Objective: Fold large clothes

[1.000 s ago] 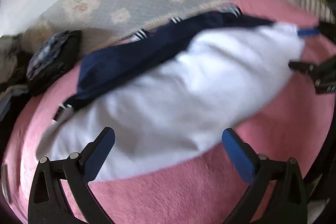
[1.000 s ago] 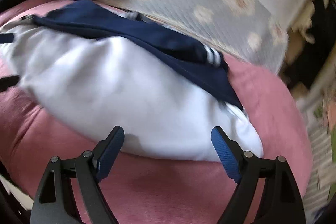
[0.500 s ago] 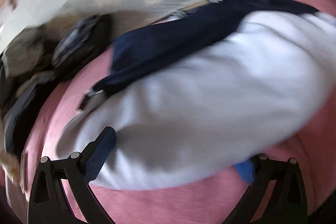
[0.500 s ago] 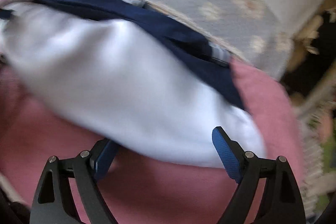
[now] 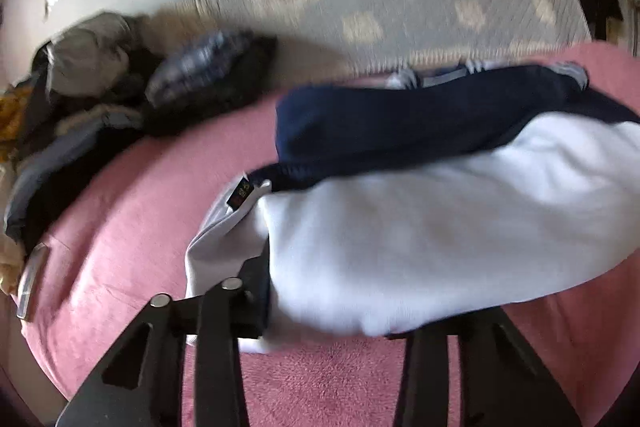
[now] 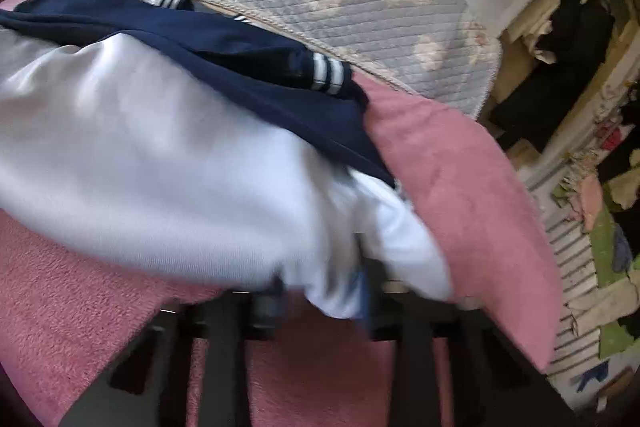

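On the pink blanket (image 5: 132, 211) the white-and-navy garment (image 5: 440, 227) is laid across, its near hem reached by both tools. The jaws of the left gripper (image 5: 320, 323) have just been closing, with white hem bunched between them; those of the right gripper (image 6: 320, 299) have likewise been drawn nearly together on a fold of cloth. A slip is judged possible (the pinch looks shallow), and blanket pile may be caught, so the fold could be dragged crooked.
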A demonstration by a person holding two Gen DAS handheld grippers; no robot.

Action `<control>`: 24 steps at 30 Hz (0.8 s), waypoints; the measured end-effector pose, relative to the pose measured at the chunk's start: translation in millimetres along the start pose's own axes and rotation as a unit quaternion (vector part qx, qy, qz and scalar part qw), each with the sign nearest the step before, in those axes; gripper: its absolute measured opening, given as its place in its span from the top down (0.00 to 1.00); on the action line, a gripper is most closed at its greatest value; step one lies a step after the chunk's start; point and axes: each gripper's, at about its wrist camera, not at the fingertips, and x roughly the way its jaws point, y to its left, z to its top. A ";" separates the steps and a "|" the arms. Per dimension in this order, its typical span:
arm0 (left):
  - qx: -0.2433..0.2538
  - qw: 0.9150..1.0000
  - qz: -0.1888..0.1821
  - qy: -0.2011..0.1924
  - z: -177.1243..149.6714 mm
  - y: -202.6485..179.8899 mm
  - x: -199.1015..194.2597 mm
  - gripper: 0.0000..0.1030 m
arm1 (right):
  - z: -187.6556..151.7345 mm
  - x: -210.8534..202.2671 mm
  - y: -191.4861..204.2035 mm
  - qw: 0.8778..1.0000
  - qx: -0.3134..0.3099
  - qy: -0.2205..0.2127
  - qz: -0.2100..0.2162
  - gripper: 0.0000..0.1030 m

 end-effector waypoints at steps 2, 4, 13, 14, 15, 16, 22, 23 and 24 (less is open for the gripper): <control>-0.017 1.000 -0.017 -0.004 1.7 6.4 -12.2 0.68 | -0.3 -12.4 -15.1 0.998 0.042 -0.007 0.036 0.90; -0.022 0.999 -0.027 -0.003 2.6 11.7 -21.7 0.70 | -3.8 -32.7 -28.9 0.995 0.077 -0.030 0.061 0.90; -0.018 0.992 -0.112 0.056 24.1 46.1 -63.3 0.70 | -4.3 -80.2 -77.8 0.978 0.127 -0.029 0.164 0.91; -0.011 0.991 -0.121 0.060 35.7 44.4 -61.8 0.70 | 5.3 -75.6 -83.1 0.975 0.136 -0.024 0.174 0.90; 0.000 0.990 -0.125 0.062 48.1 43.7 -56.7 0.70 | 13.9 -72.2 -86.9 0.973 0.144 -0.025 0.177 0.90; 0.013 0.990 -0.129 0.064 62.8 42.9 -48.0 0.70 | 26.7 -65.3 -89.3 0.973 0.148 -0.028 0.177 0.90; -0.022 0.978 -0.153 0.139 132.7 55.8 45.0 0.70 | 113.6 -7.2 -76.5 0.983 0.120 -0.039 0.137 0.90; -0.037 0.976 -0.156 0.149 139.0 59.1 58.1 0.69 | 123.6 2.3 -74.8 0.983 0.119 -0.037 0.134 0.90; -0.049 0.974 -0.158 0.157 146.4 60.2 73.7 0.69 | 135.2 15.7 -72.6 0.983 0.120 -0.031 0.133 0.90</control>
